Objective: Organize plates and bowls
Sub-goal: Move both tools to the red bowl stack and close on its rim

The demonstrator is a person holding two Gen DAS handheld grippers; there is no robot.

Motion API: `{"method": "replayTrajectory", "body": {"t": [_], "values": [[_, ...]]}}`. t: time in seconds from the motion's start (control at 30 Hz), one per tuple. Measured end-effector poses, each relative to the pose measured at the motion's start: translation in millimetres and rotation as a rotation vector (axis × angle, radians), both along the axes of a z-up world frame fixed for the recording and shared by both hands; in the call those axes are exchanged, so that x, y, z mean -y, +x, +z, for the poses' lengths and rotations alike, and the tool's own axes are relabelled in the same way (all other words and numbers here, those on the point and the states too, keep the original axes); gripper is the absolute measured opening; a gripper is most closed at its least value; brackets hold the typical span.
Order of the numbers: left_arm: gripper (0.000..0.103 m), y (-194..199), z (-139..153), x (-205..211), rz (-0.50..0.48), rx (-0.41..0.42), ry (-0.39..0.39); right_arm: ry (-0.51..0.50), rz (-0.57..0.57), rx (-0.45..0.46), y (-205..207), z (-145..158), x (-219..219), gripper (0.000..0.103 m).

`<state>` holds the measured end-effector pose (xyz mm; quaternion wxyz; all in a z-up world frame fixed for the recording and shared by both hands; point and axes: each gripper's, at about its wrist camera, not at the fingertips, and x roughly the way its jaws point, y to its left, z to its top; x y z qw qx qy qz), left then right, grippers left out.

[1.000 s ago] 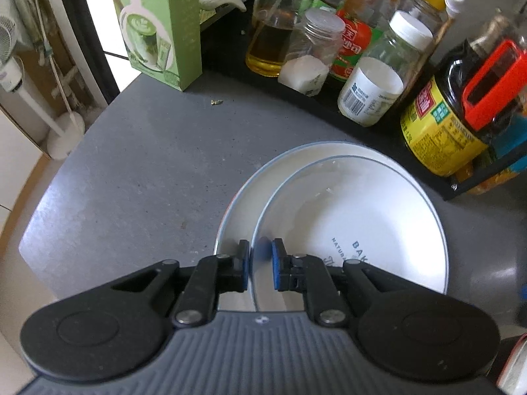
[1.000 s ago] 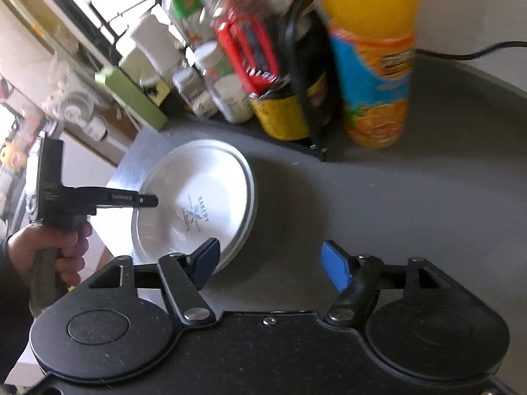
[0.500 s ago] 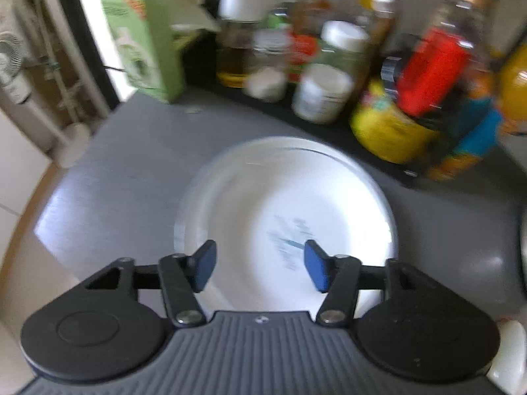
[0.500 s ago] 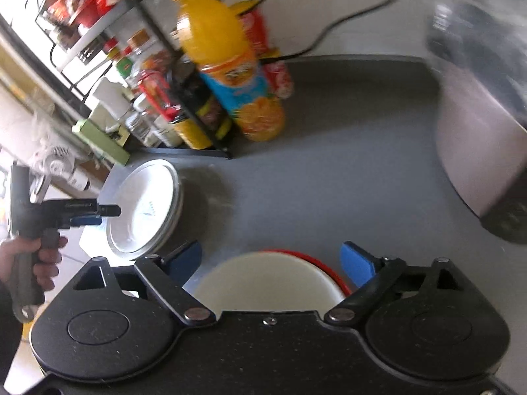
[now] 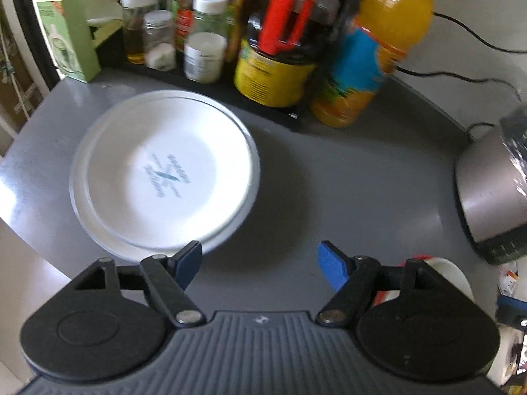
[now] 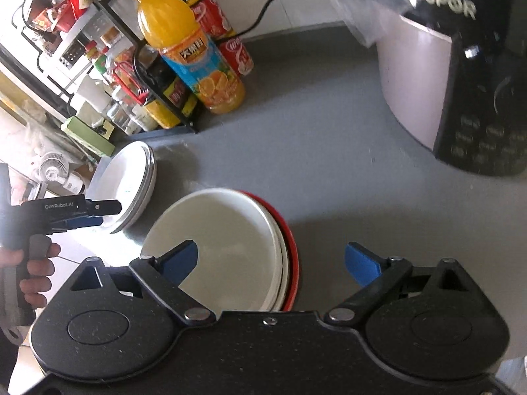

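On the grey countertop (image 5: 346, 177), I am holding both claws wide, and neither is gripping anything.

Toward the left of my left-wrist view, the white plates (image 5: 164, 177) are sitting stacked, one inside the other, just ahead of my left gripper (image 5: 260, 265), whose blue pads have just been opening with only bare counter between them. At the lower centre of my right-wrist view, my right gripper (image 6: 270, 263) has likewise been spreading, its pads hanging over a white bowl (image 6: 214, 243) nested in a red one (image 6: 293, 250), touching neither. My left hand (image 6: 36, 273) is showing at the left edge there.
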<state>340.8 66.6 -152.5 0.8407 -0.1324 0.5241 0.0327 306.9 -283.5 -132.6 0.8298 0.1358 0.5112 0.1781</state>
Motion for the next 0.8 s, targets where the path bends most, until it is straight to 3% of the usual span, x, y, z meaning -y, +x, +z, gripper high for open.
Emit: {"method": "replayTrajectory", "body": {"t": [0.3, 0.47, 0.63, 0.8], "values": [[0.076, -17, -6, 49, -0.084, -0.009, -0.067, 0.028, -0.027, -0.047, -13, -24, 3, 0.096], [0.075, -24, -10, 65, -0.081, -0.007, -0.097, 0.031, -0.056, -0.078, -14, -38, 5, 0.096], [0.073, -23, -22, 84, -0.111, -0.028, -0.075, 0.025, -0.034, -0.099, -16, -51, -3, 0.093], [0.068, -24, -38, 90, -0.075, -0.075, -0.074, 0.023, -0.023, -0.135, -17, -62, -8, 0.088]]}}
